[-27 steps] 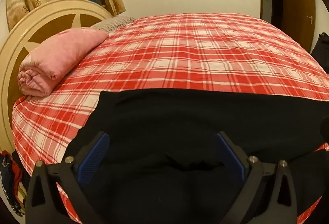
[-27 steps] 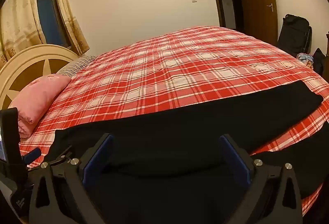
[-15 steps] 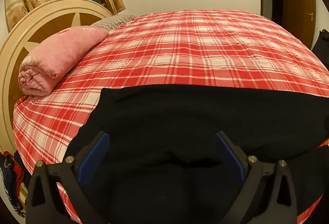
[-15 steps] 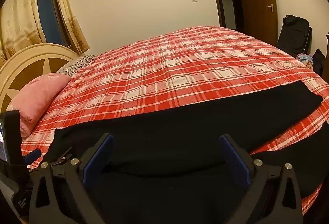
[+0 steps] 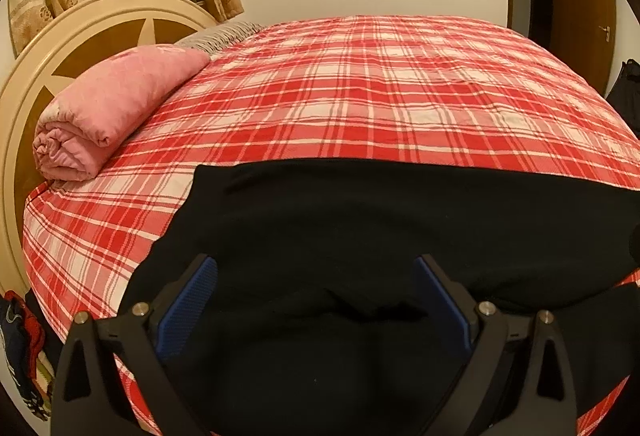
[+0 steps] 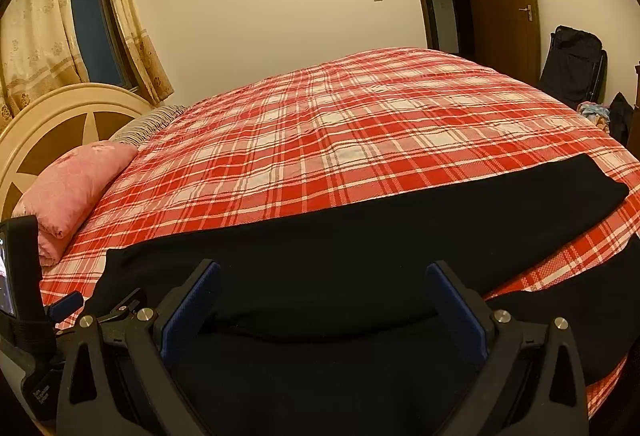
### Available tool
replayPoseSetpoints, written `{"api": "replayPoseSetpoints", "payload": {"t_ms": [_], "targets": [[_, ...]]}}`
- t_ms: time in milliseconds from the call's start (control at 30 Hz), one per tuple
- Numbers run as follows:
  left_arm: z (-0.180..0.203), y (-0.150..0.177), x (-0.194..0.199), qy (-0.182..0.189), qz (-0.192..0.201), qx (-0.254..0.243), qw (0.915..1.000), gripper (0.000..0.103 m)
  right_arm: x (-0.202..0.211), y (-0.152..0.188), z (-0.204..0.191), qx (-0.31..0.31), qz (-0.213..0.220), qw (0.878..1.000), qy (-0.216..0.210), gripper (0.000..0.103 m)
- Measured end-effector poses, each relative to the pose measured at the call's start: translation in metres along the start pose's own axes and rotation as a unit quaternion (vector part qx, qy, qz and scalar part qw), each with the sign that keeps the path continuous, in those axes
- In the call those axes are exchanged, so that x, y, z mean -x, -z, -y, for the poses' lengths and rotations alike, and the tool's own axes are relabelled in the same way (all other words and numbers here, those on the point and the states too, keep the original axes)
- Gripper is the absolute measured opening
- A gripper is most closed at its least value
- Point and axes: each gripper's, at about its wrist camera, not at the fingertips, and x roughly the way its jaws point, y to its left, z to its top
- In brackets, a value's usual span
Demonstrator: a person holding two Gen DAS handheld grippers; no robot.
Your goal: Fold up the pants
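Pants (image 6: 360, 256): black, spread along the near edge of the plaid bed (image 6: 360, 139), legs apparently parted toward the right.
Left gripper (image 5: 316, 292): jaws wide, empty, above the waist end.
Right gripper (image 6: 324, 296): wide apart, nothing held, over the legs.
Technique: pinch one layer's edge, lift evenly, lay leg onto leg.
Beyond: pink quilt (image 5: 108, 115) by the headboard (image 5: 80, 35).

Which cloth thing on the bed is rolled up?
The pink blanket by the headboard is rolled up. The black pants lie spread flat on the red checked bedspread.
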Motion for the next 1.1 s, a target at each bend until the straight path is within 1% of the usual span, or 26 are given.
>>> {"api": "replayPoseSetpoints", "payload": {"t_ms": [667,700,1100], "targets": [[0.0006,-0.0028,-0.0005,-0.001,-0.001,0.003,1.0000,0.100,0.0003,0.0000,-0.0004,-0.001,0.000,1.000,0.001,0.102],[-0.0060,-0.0009,-0.0013,0.001,0.000,0.003,1.0000,0.100,0.0000,0.0003,-0.0006,-0.001,0.000,1.000,0.001,0.102],[-0.0067,0.0005,-0.0016,-0.001,-0.001,0.003,1.0000,0.100,-0.0003,0.0006,-0.0014,-0.002,-0.003,1.000,0.001,0.102]]}}
